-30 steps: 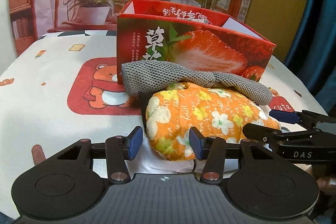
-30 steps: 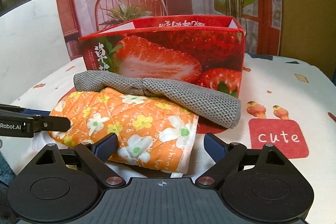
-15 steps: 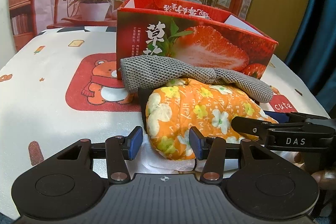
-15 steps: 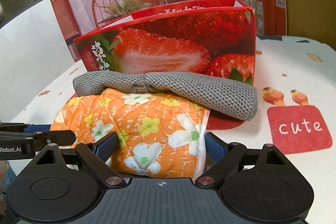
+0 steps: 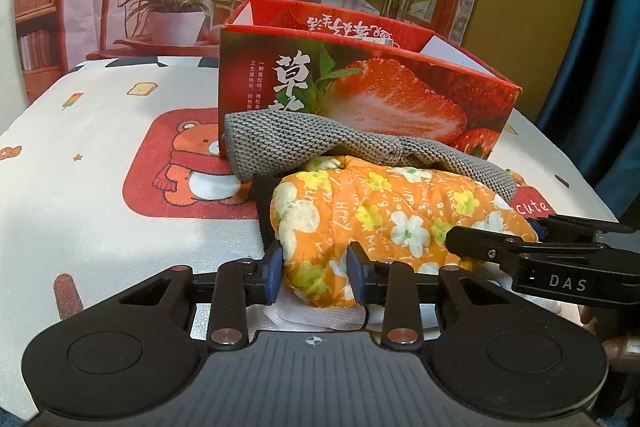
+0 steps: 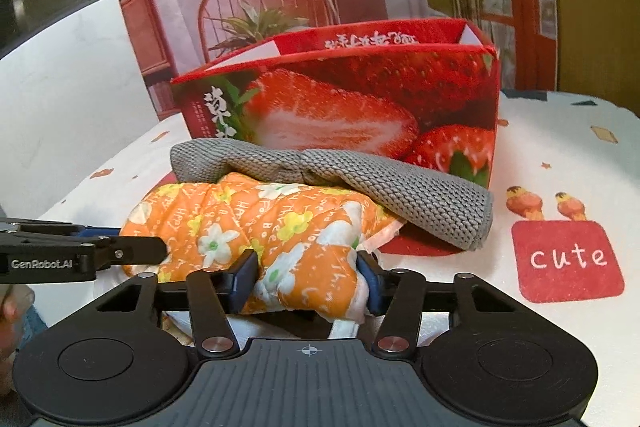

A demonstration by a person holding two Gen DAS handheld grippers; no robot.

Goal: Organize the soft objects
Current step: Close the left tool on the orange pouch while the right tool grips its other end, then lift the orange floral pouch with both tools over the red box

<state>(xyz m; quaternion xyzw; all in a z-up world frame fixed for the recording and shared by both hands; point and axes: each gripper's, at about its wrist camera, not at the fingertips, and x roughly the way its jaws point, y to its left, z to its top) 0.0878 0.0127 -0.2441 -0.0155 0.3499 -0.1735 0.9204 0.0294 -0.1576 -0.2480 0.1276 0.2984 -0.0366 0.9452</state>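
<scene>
The mitt (image 5: pixel 384 215) is quilted cloth, orange with a flower print, matt and puffy, with a white fabric lining at its opening. The grey cloth (image 6: pixel 400 183) draped on it is a coarse, open knit, rough-looking. The box (image 5: pixel 380 99) is printed cardboard with a slight sheen, its inner flaps plain white. The desk (image 5: pixel 80 195) wears a soft, matt printed cover, possibly fleece. Both grippers are matt black plastic with small metal rivets; their fingers (image 6: pixel 244 275) carry blue pads that look rubbery, and the housing is ribbed.
</scene>
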